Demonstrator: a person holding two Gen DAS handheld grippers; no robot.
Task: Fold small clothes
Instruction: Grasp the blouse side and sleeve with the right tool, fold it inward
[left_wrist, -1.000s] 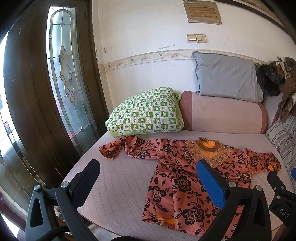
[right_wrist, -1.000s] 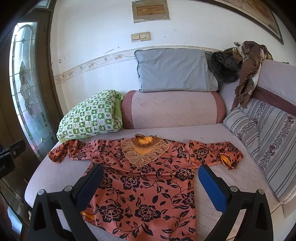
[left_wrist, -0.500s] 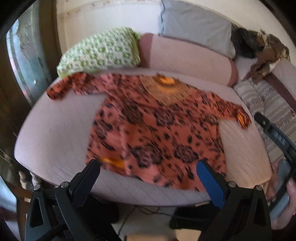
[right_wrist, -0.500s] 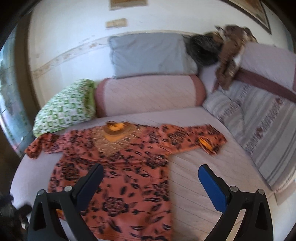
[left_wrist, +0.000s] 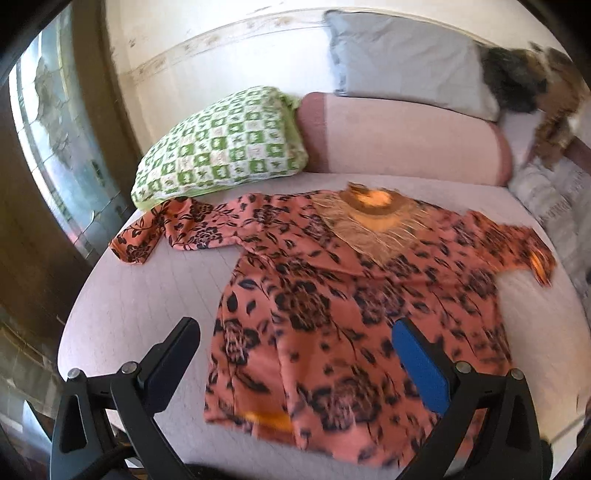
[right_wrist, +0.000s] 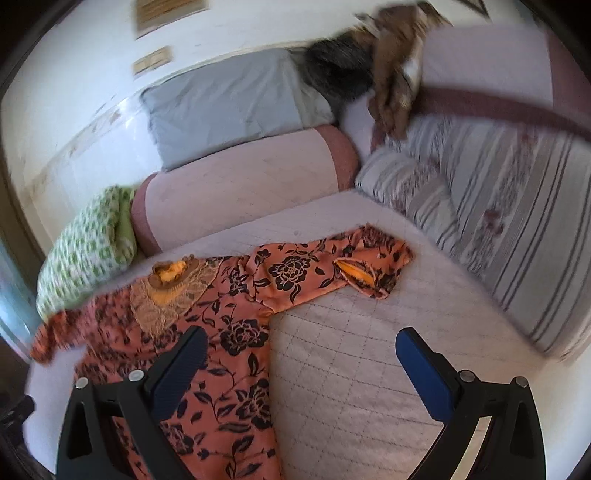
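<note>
The orange floral long-sleeved top (left_wrist: 354, 306) lies spread flat on the quilted pink bed (left_wrist: 140, 302), sleeves out. Left gripper (left_wrist: 295, 354) and right gripper (right_wrist: 299, 363) both hover above it, fingers wide apart, holding nothing.

Place: a home, a sitting or sleeping room.
Seat: quilted daybed mattress (right_wrist: 369, 369) with a pink bolster (left_wrist: 402, 136).
Cushions: green checked pillow (left_wrist: 221, 144), grey pillow (left_wrist: 402, 62), striped cushions (right_wrist: 498, 206).
Wall: pale, with a patterned border strip (left_wrist: 229, 40).
Door: dark wood with leaded glass (left_wrist: 55, 147).
</note>
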